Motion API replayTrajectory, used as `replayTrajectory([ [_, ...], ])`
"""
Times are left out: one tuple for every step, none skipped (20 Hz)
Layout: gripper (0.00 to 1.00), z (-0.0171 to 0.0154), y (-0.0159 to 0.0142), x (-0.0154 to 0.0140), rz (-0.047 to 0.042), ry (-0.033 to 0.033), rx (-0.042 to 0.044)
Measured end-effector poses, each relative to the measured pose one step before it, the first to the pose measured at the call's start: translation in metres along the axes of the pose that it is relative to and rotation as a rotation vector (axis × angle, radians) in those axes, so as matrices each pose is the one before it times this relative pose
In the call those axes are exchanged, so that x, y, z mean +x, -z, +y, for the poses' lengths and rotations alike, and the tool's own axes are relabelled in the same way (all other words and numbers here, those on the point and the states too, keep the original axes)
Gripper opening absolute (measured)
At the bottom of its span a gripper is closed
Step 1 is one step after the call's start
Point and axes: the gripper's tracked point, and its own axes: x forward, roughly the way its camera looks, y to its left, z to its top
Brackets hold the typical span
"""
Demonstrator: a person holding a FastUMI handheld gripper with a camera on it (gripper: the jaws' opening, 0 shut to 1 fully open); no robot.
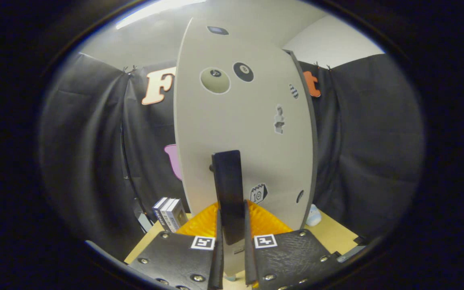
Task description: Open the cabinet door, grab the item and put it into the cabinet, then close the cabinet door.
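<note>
Gripper (232, 241) sits right up against the cabinet door (244, 121), its two fingers drawn close together with the dark upright handle (228, 193) standing between them. Both fingers (218, 249) lie against the sides of the handle's lower end, so the gripper looks clamped on it. The handle rises straight ahead from between the fingertips and is fixed to the pale door by a small dark stud on its left side.

The door takes up most of the space ahead of the gripper, a tall light-grey panel with a darker edge (310, 133) running down its right side. Stickers are scattered over it: two billiard-ball rounds (215, 79) high above the handle, a small grey figure (279, 119) up and to the right, a calendar-like sticker (258, 193) just right of the handle, and a few small ones near the right edge. I cannot tell from here how far the door stands from its frame.

Just behind the fingertips, at the foot of the door, an orange ribbed piece (264, 221) spreads to both sides of the handle. Left of the gripper, on the light wooden table (332, 231), a small stack of boxes (170, 213) stands upright near the door's left edge. To the right, beyond the door's dark edge, a pale bluish-white object (313, 216) rests on the table. Black cloth (369, 141) hangs behind everything.
</note>
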Motion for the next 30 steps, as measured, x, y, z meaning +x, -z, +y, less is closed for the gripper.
replayTrajectory([
  [0.21, -0.01020, -0.00157, -0.00880, 0.00018, 0.01219, 0.00585],
  [0.21, -0.01092, -0.00088, -0.00818, 0.00240, 0.01343, 0.00216],
  [0.21, -0.01108, -0.00022, -0.00736, 0.00053, 0.01540, -0.00237],
  [0.21, -0.01205, -0.00111, -0.00727, -0.00055, 0.01893, -0.00267],
  [0.21, -0.01336, -0.00083, -0.01009, -0.00265, 0.02604, 0.00600],
  [0.21, -0.01362, -0.00220, -0.00641, -0.00182, 0.02390, 0.00568],
  [0.21, -0.01463, -0.00077, -0.00706, -0.00587, 0.02244, 0.00688],
  [0.21, -0.01369, -0.00124, -0.00546, -0.00070, 0.01782, 0.00963],
  [0.21, -0.01181, -0.00081, -0.00524, -0.00425, 0.01099, 0.00546],
  [0.21, -0.01163, -0.00151, -0.00379, -0.00212, 0.01357, -0.00271],
  [0.20, -0.01241, -0.00157, 0.00027, -0.00506, 0.01553, -0.01312],
  [0.20, -0.01285, -0.00269, 0.00101, -0.00891, 0.01648, -0.02312],
  [0.20, -0.01026, -0.00027, -0.00033, -0.00711, 0.01269, -0.02442],
  [0.20, -0.01119, -0.00177, 0.00162, -0.00956, 0.00668, -0.02068],
  [0.20, -0.00906, -0.00018, 0.00032, 0.00684, 0.00429, -0.01124],
  [0.20, -0.00451, -0.00154, 0.00154, -0.00667, -0.02000, -0.00206],
  [0.18, -0.00342, -0.00046, 0.00107, -0.00527, 0.00254, -0.00806],
  [0.11, -0.00984, 0.00388, 0.01499, -0.00631, -0.00669, -0.01060],
  [0.04, -0.01071, -0.00492, -0.00773, -0.00731, -0.00760, 0.01074],
  [0.04, -0.00691, -0.00111, -0.00027, 0.00117, -0.01404, 0.01957],
  [0.04, -0.00557, -0.00017, 0.00035, -0.00196, -0.01470, 0.01557],
  [0.04, -0.00530, -0.00087, 0.00108, 0.00191, -0.01472, 0.00784],
  [0.04, -0.00499, 0.00150, 0.00250, -0.00258, -0.01527, -0.00075],
  [0.04, -0.00318, 0.00093, 0.00221, 0.00334, -0.01504, -0.00561],
  [0.04, -0.00448, -0.00064, 0.00031, 0.00335, -0.01459, -0.00437],
  [0.04, -0.00506, -0.00048, 0.00067, 0.00573, -0.01103, -0.00442],
  [0.04, -0.00580, -0.00090, 0.00148, -0.00029, -0.00489, -0.00243],
  [0.04, -0.00567, -0.00037, 0.00185, 0.00210, -0.01074, -0.00193],
  [0.04, -0.00306, -0.00137, 0.00031, 0.00054, -0.01087, 0.00579],
  [0.04, -0.00440, 0.00051, 0.00045, 0.00235, -0.01079, -0.00033],
])
